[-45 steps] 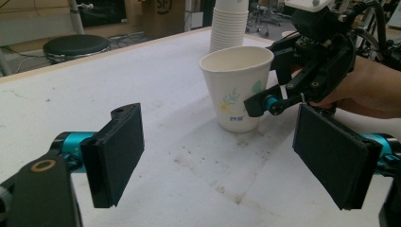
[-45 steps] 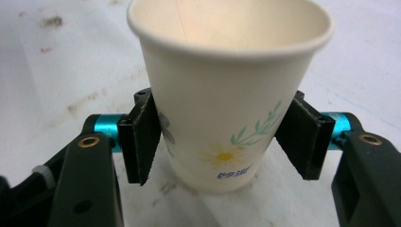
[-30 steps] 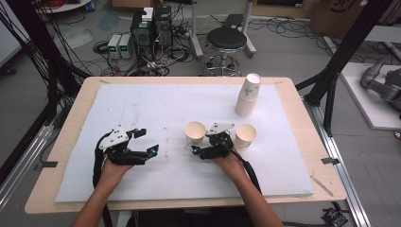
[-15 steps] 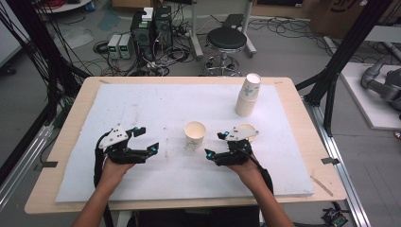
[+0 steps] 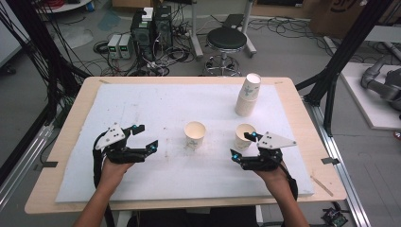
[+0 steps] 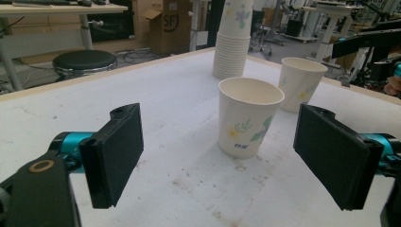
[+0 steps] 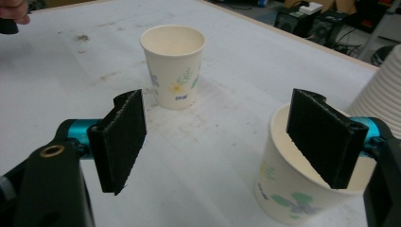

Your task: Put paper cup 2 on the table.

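Over white foam, right gripper point(image 5: 242, 145) jaws gape empty beside cup point(image 5: 244, 136).

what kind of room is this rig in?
Most likely a robotics lab or workshop: black frame struts around the table, electronics boxes with loose cables on the floor, and a rolling stool behind.
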A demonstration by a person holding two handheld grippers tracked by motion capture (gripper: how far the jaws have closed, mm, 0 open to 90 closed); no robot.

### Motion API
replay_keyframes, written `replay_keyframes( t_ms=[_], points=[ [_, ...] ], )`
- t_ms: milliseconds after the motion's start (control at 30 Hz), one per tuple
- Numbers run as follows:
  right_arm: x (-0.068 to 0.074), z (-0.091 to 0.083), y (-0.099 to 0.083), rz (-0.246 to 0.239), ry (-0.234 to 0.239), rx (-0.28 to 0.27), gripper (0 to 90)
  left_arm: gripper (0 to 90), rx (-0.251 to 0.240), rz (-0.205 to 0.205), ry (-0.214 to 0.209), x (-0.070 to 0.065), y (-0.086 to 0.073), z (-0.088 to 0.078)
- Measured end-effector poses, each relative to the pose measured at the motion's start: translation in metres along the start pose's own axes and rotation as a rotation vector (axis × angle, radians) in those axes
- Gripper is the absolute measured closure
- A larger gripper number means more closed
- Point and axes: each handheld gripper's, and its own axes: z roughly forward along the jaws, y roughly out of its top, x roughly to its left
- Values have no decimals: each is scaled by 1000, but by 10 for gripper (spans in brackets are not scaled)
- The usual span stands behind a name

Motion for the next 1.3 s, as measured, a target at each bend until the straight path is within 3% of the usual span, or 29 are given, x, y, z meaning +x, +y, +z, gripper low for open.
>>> replay_keyframes(
  t_ms=[300, 733, 1300],
  points=[
    [-5, -27, -1, -5, -18, -55, 211, 169, -37, -1, 4, -2, 3, -9],
    [-1, -18, -3, -23, 3, -34, 211, 169, -42, 3, 10, -3, 4, -13],
    [-6, -20, -3, -12, -17, -52, 211, 170, -31, -2, 17, 0, 1, -12]
  ],
)
